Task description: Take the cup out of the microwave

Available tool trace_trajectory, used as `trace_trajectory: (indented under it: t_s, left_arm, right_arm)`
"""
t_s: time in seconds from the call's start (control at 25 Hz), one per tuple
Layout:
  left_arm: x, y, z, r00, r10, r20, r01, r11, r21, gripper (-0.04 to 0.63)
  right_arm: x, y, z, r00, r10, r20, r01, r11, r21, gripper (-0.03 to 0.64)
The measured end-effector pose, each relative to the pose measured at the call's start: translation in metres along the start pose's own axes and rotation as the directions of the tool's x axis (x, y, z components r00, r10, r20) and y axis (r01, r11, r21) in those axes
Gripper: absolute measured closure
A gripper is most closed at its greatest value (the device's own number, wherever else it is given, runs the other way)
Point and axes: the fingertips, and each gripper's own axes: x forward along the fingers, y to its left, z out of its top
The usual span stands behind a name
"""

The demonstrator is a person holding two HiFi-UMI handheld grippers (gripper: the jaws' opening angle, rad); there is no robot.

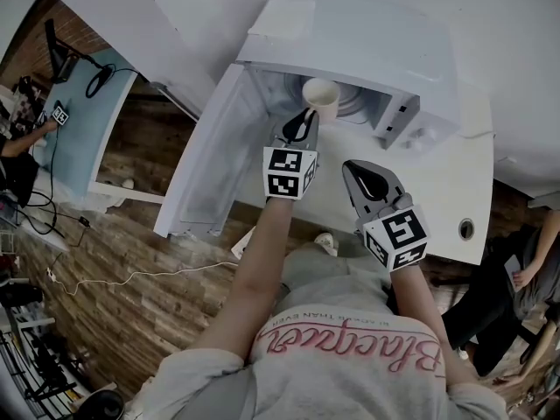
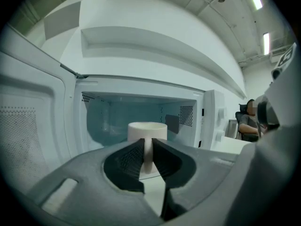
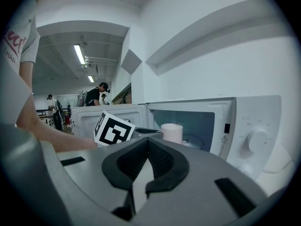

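Observation:
The white cup (image 1: 320,96) stands upright in the mouth of the open microwave (image 1: 367,42). My left gripper (image 1: 302,122) reaches in from the front and is shut on the cup's handle. In the left gripper view the dark jaws pinch the handle (image 2: 147,155) below the cup (image 2: 147,130), with the blue-lit cavity behind and a glass plate edge under it. I cannot tell whether the cup is lifted off the plate. My right gripper (image 1: 360,180) hovers over the white counter, shut and empty. Its own view shows the cup (image 3: 171,132) beyond my right gripper (image 3: 147,145).
The microwave door (image 1: 210,151) hangs open to the left. The control panel with knobs (image 1: 409,121) is right of the cavity. The white counter (image 1: 464,182) runs to the right, with a round hole (image 1: 466,228). People sit at both sides of the room.

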Motion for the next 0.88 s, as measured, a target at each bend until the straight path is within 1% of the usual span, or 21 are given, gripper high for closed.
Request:
trace_trajectory:
  t_s: [0.28,0.88]
  left_arm:
    - [-0.015,-0.009,0.008,1.0,-0.005,0.012,0.005,1.0,0.012,0.545]
    - [-0.052,-0.022,0.022,0.999,0.02,0.033,-0.02,1.0,0.002,0.545]
  right_arm:
    - [-0.01,-0.008,0.011,0.997,-0.053,0.053,0.052,0.999,0.014,0.606]
    - [-0.027,-0.014,0.024,0.991,-0.074,0.107,0.072,0.997,0.024,0.606]
